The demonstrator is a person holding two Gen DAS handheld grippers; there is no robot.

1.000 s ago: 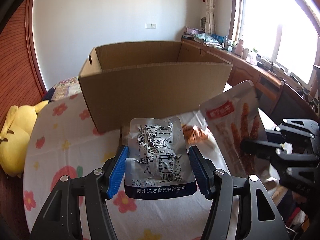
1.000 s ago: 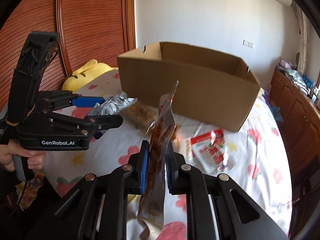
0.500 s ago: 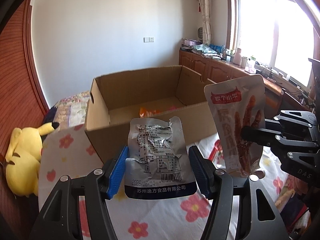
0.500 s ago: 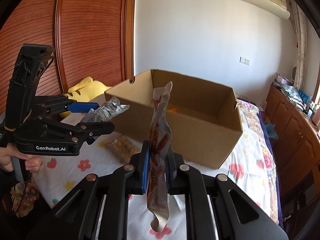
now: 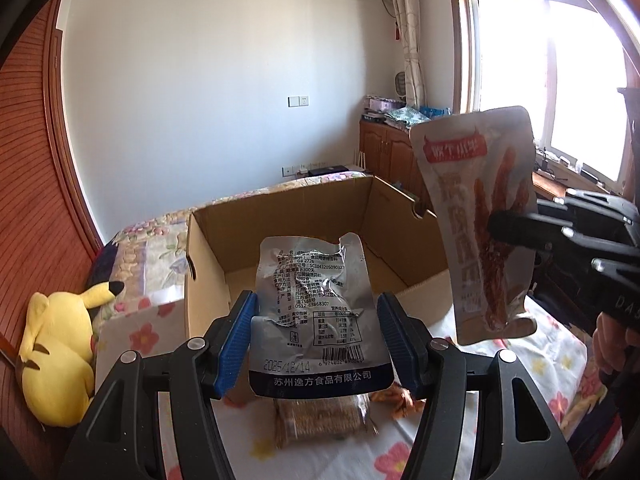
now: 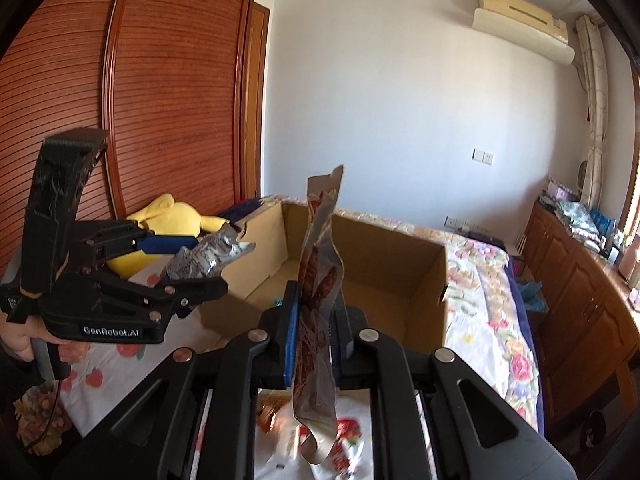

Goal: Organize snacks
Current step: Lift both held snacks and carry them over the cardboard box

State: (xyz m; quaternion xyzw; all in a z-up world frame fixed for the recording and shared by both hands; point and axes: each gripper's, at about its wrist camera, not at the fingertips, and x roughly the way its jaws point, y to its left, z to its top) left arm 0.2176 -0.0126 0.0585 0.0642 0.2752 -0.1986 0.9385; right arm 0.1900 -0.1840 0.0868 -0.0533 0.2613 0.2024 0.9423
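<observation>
My left gripper (image 5: 316, 340) is shut on a silver snack pouch (image 5: 316, 300) with a dark blue bottom band, held flat above the near edge of the open cardboard box (image 5: 208, 264). My right gripper (image 6: 316, 320) is shut on a tall white and red snack pouch (image 6: 320, 280), held upright over the box's near wall (image 6: 424, 320). The same pouch (image 5: 480, 216) shows at the right of the left wrist view, and the left gripper with the silver pouch (image 6: 208, 256) shows at the left of the right wrist view.
The box stands on a bed with a flowered sheet (image 5: 560, 360). A clear pack of brown snacks (image 5: 320, 420) and an orange packet (image 5: 400, 400) lie below my left gripper. A yellow plush toy (image 5: 60, 352) lies at the left. Wooden cabinets (image 6: 580, 280) stand at the right.
Both grippers rose and moved forward toward the box with their pouches; the box interior now shows from above and sits lower in both views.
</observation>
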